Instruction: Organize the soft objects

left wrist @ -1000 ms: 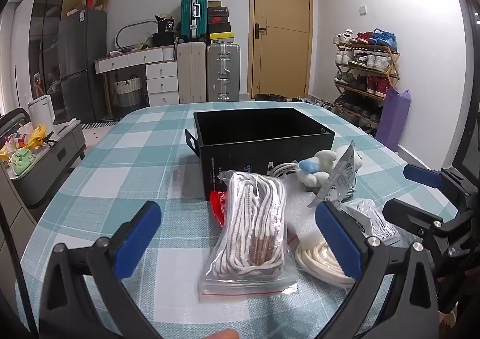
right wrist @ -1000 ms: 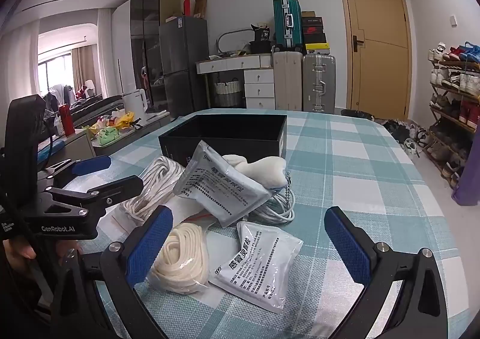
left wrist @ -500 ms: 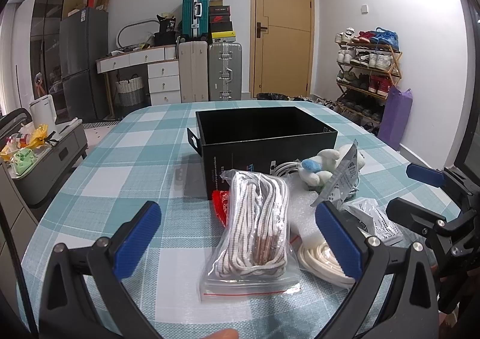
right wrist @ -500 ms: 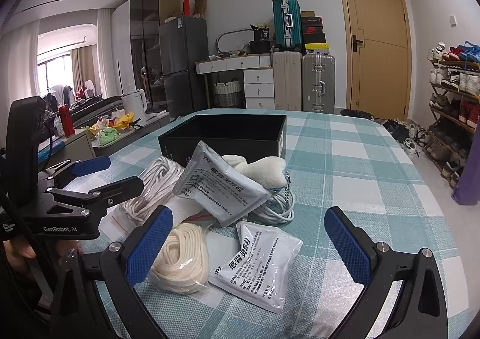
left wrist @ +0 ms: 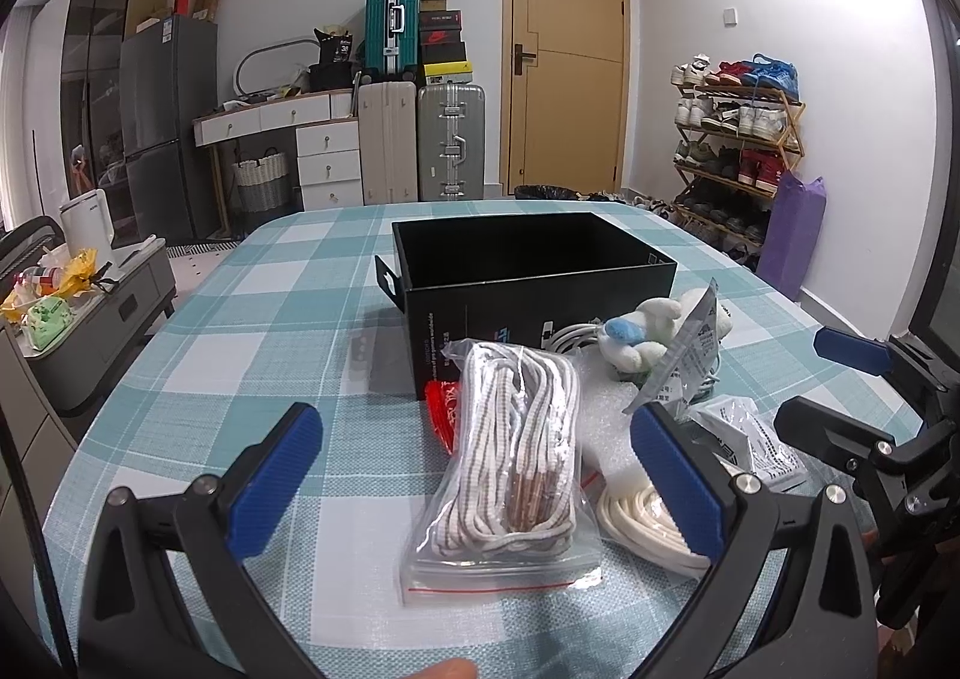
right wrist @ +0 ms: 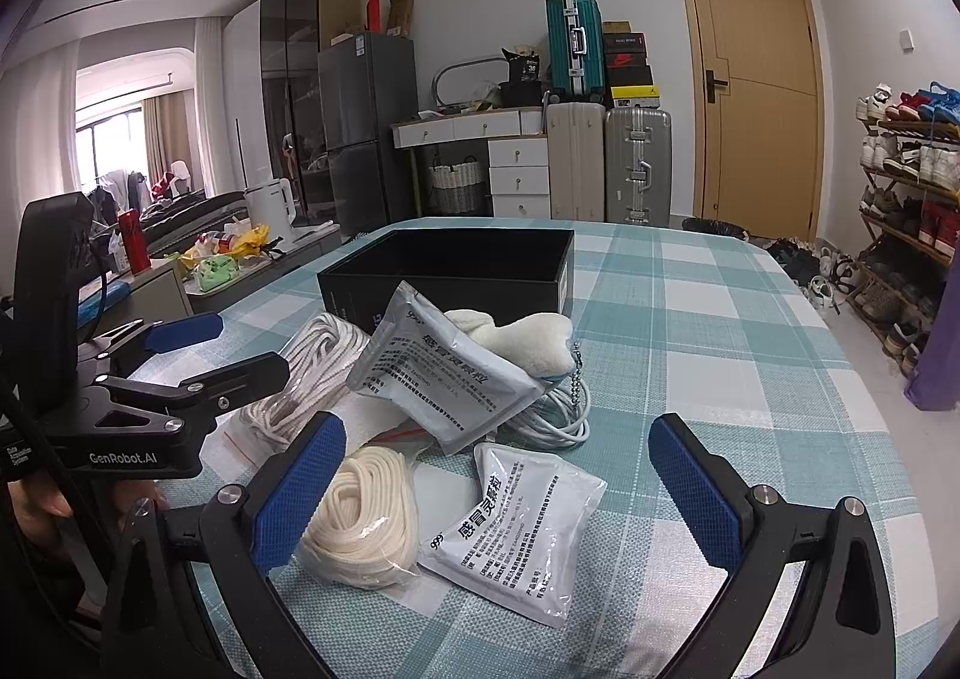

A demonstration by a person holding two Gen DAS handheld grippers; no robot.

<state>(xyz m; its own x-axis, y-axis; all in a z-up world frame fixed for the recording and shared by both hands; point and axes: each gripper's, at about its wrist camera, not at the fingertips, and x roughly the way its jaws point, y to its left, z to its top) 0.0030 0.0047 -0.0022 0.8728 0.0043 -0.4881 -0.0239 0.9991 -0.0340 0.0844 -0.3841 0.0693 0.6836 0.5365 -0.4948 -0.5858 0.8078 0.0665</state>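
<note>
Left wrist view: left gripper spread wide, empty, above a bagged striped rope lying on the checked tabletop in front of the open black box. Right gripper likewise spread, empty, over a white sachet beside a cream rope coil.

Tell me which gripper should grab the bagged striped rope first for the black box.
Left. The left gripper is open with the bagged striped rope lying between its jaws, the black box straight beyond. The right gripper faces the sachets instead.
</note>
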